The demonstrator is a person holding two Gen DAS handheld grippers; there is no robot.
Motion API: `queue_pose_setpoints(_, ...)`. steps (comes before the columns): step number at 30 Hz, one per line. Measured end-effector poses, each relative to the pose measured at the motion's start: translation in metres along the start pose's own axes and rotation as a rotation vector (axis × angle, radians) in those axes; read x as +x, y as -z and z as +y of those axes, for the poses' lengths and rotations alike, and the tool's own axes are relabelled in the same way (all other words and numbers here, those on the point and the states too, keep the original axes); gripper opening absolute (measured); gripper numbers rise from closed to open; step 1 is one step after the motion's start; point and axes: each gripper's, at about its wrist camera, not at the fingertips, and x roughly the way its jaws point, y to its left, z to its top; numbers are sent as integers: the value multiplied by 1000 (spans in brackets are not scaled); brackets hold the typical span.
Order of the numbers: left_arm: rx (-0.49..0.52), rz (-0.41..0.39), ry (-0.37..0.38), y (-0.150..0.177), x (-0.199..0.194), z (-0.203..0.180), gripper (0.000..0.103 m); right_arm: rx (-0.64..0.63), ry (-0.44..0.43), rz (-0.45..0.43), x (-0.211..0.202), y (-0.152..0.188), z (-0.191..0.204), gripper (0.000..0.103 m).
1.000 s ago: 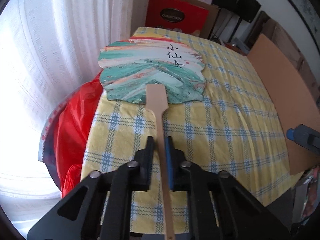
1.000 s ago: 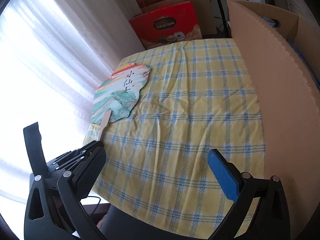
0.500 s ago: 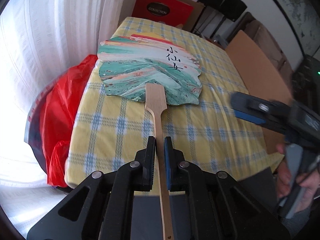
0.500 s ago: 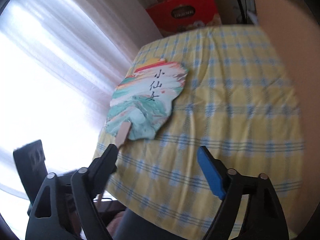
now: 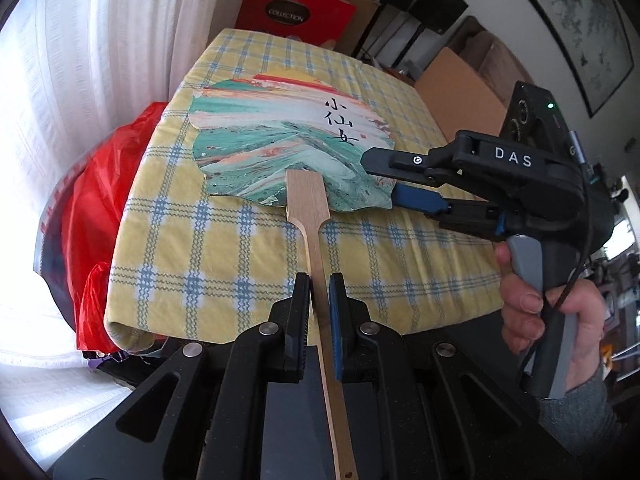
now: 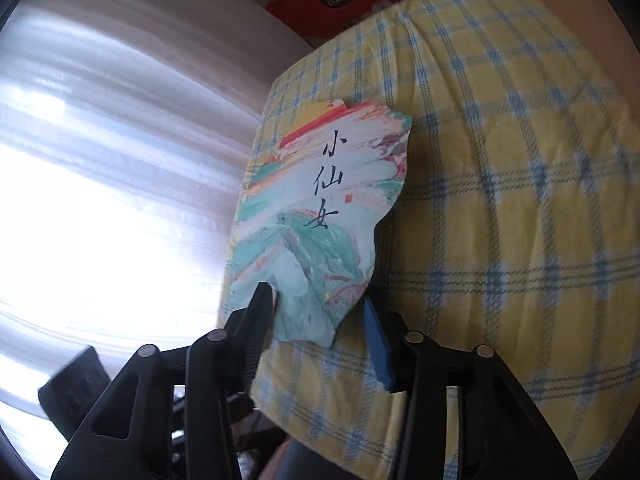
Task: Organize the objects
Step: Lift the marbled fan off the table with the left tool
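Since a second ago the right gripper (image 5: pixel 384 184) has swung in from the side and now reaches the painted fan (image 5: pixel 288 152) at its right edge, where before it hung well apart over the checked cloth; the fan itself has lifted a little off the surface (image 5: pixel 240 264), as the shadow beneath its edge in the right wrist view shows.

The left gripper (image 5: pixel 319 300) has its jaws pressed together on the fan's wooden handle (image 5: pixel 316 248), pinching it partway along, with the handle's tail running back between the fingers toward the camera. The fan's blade, marbled in green, white and orange with three black brush characters, sits forward of that grip, over the left half of the yellow and blue cloth.

The right gripper's jaws are closing around the blade's lower right rim: in the right wrist view the black finger (image 6: pixel 260 320) lies on one side of the paper and the blue-padded finger (image 6: pixel 376 344) on the other, the fan (image 6: pixel 320 216) between them, and I cannot see the pads pressing on it yet. A hand (image 5: pixel 552 320) in a grey sleeve grips the right gripper's handle.

Beyond the fan stands a red box (image 5: pixel 292 16); to its left, a red plastic bag (image 5: pixel 100 200) sits below the surface's edge against the white curtain (image 5: pixel 80 60).
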Motion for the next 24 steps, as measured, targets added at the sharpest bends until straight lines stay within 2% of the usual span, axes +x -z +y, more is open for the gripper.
queue_pose_setpoints(2,1,-6,8,0,-2,-1,9,-5,-8,4,-1,-1,2,34)
queue_pose_setpoints(5,10,-15,15,-2,-4,-5,9,-44,20,-18,-6,-2,11,26)
queue_pose_setpoints(10,4,-21,38,-1,-6,-8,9,-74,20,-49,-25,-2,16,19)
queue_pose_setpoints(19,14,-39,70,-4,-13,-22,9,-135,29,-106,-49,-6,33,14)
queue_pose_setpoints(24,56,-56,84,-7,-20,-36,10,-168,23,-143,-69,-9,44,13)
